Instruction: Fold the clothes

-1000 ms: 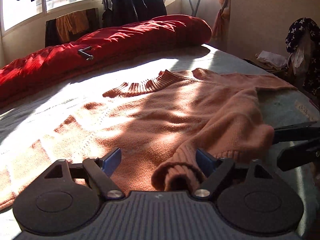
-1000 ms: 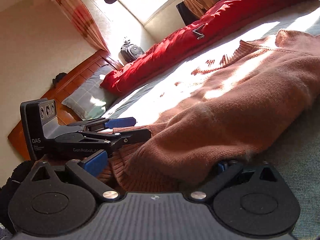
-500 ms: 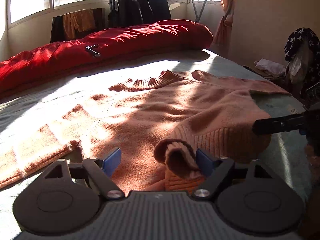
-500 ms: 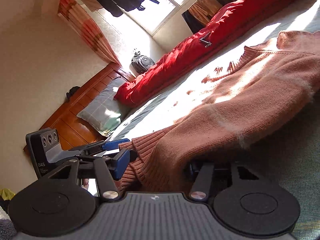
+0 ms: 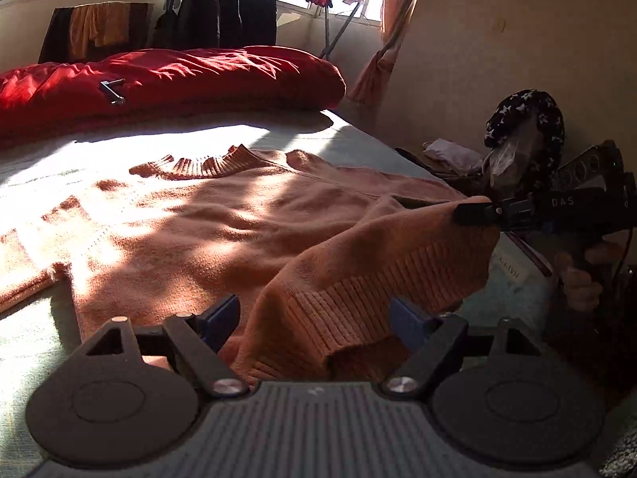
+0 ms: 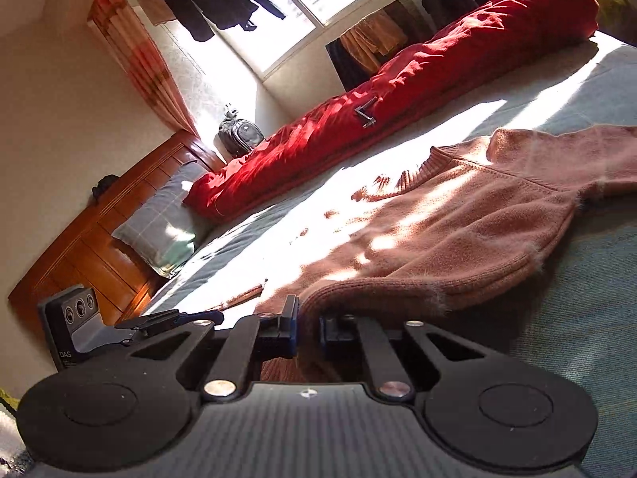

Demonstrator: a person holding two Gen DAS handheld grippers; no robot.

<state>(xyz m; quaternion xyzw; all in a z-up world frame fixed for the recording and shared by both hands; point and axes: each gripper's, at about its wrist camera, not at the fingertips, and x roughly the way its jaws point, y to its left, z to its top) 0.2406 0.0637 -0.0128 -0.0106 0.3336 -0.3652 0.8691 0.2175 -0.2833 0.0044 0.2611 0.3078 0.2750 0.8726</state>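
Your right tongs (image 6: 307,332) have just closed and now pinch the hem of the orange sweater (image 5: 247,223), which lies spread on the bed (image 5: 24,342). Your left tongs (image 5: 314,318) stand spread around the ribbed hem, pressing nothing; lift now and that side may sag and skew the fold.

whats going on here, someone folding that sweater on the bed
Yes. A person with a gripper in each hand is folding an orange knitted sweater spread on a grey-green bed. The right gripper has just closed on the sweater's ribbed hem. The left gripper is open, with the hem lying between its jaws.
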